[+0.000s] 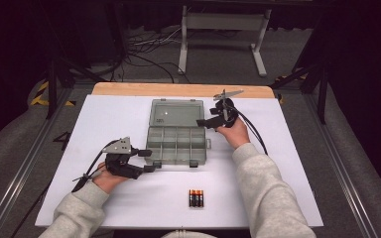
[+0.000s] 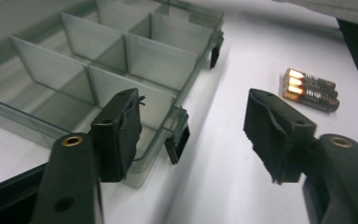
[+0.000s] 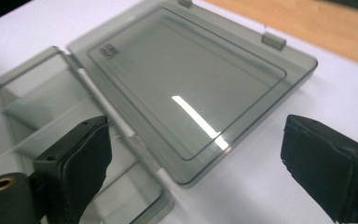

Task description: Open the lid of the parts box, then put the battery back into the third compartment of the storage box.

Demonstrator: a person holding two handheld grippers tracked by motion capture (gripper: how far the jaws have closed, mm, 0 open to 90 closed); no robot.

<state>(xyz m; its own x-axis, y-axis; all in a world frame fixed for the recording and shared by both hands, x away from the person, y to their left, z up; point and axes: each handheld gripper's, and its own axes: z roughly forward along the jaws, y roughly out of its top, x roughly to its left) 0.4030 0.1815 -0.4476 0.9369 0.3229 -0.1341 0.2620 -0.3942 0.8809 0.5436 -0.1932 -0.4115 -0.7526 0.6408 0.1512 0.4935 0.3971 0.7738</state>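
While a clear grey compartment box point(image 1: 176, 145) lies open mid-table on the white sheet point(image 1: 104, 119), its lid point(image 1: 176, 113) flat behind it, the left gripper point(image 1: 146, 161) holds its jaws spread at the box's near left corner, pinching nothing. Beside the lid's right edge, the right gripper point(image 1: 204, 122) hovers wide apart, empty. Three batteries point(image 1: 196, 198) rest nearer the person.
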